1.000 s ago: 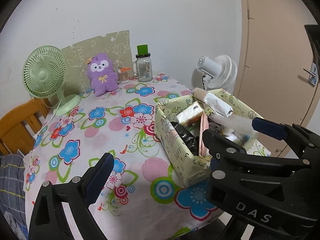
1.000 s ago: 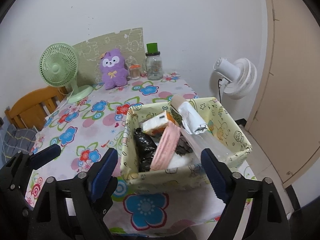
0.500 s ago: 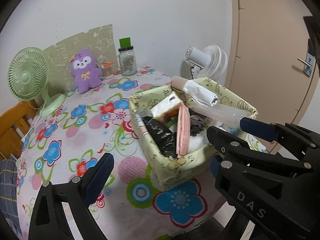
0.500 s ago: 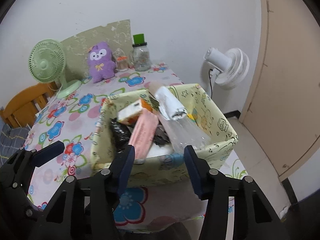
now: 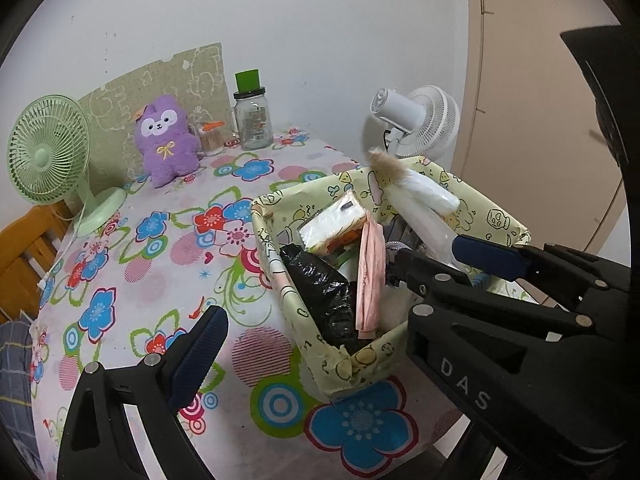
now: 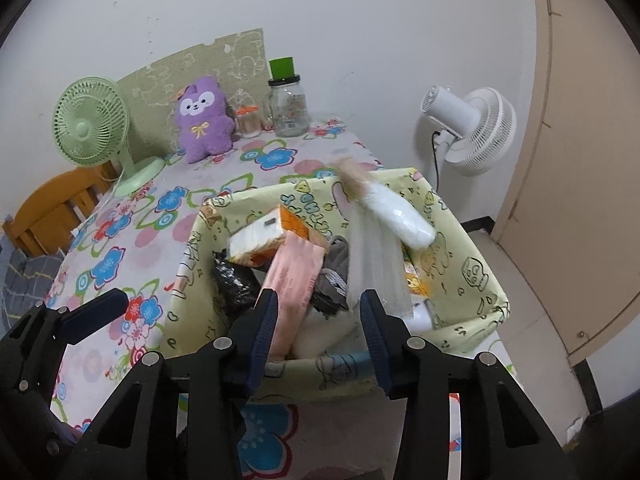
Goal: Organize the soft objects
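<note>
The right gripper [image 6: 316,336] hung over the basket [image 6: 472,264] of soft things on the tabletop [image 5: 168,248], fingers closing on nothing. The left gripper [image 5: 324,280] stayed wide open. Closing early could snag the clear bag [image 6: 372,256] and tip things out.

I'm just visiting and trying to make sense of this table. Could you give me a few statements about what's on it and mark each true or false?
1. The purple plush toy lies inside the box. False: it sits on the table by the wall.
2. A pink pack stands in the yellow-green box. True.
3. The white fan stands on the table. False: it is beyond the table's edge; the green fan is on the table.
4. The glass jar has a green top. True.
5. The right gripper is clamped on the plush toy. False: its fingers are closing at the box.
</note>
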Available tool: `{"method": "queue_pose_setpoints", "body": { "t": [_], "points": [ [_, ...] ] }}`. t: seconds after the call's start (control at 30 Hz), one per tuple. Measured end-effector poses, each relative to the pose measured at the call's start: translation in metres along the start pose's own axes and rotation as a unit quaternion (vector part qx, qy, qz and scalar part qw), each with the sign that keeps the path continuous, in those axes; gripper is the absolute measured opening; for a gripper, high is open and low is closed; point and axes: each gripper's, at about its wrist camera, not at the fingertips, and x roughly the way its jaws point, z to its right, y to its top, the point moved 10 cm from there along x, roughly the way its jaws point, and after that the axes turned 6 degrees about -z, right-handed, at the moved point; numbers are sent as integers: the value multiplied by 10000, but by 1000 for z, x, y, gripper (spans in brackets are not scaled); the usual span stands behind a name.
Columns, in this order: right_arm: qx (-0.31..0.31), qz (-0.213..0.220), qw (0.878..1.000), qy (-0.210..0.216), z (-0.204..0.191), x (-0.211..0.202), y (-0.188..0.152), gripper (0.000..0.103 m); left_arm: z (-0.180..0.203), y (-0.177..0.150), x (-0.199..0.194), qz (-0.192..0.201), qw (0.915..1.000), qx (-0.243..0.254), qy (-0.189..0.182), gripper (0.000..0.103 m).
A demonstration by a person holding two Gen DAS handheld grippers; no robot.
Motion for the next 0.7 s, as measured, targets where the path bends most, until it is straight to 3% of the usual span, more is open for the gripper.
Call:
{"method": "queue_pose_setpoints", "body": {
  "t": [0.37, 0.4, 0.47, 0.7],
  "points": [
    [-124, 147, 9997, 159, -21, -15, 3, 49, -16, -4, -18, 152, 9997, -77, 167, 98],
    [-145, 153, 9997, 158, -23, -17, 2, 51, -18, -6, -20, 166, 9996, -87, 189, 98],
    [-188, 157, 9996, 149, -28, -21, 1, 65, -21, -8, -25, 200, 9995, -113, 222, 98],
    [-248, 387, 9988, 166, -45, -38, -2, 82, -43, -15, -43, 342, 9984, -272, 353, 101]
  ]
}}
